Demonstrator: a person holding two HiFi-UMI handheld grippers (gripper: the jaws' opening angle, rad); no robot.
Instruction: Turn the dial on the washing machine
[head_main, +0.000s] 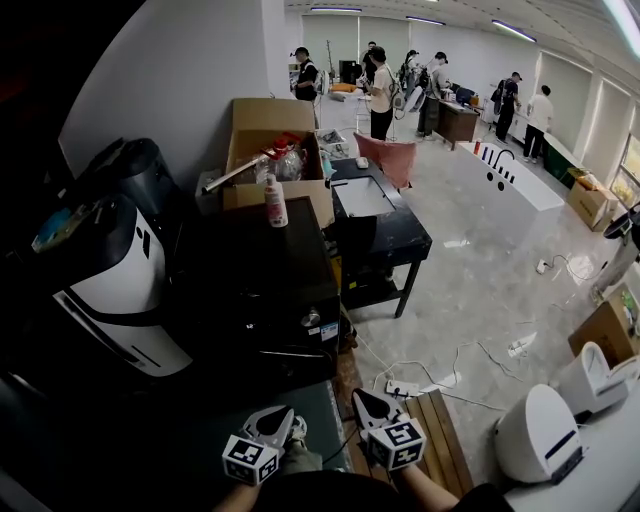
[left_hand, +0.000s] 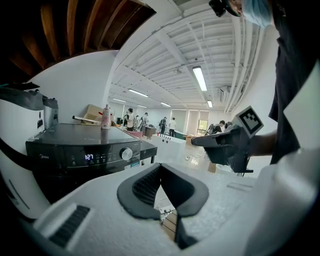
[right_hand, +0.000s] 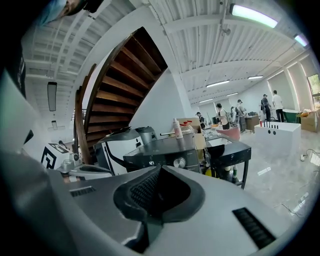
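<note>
light: bright ceiling tube lights (left_hand: 200, 78) over far room | shadow: washing machine (head_main: 255, 275) and near left very dark | glare: sheen on pale floor (head_main: 480, 290) | lens: strong fisheye bending, black corners | focus: nearest foreground soft

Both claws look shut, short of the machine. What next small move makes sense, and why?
Probably ease the right claw toward the round silver dial on the black washing machine, opening it on the way: it is shut and empty, and the dial sits nearly straight ahead, untouched.
</note>
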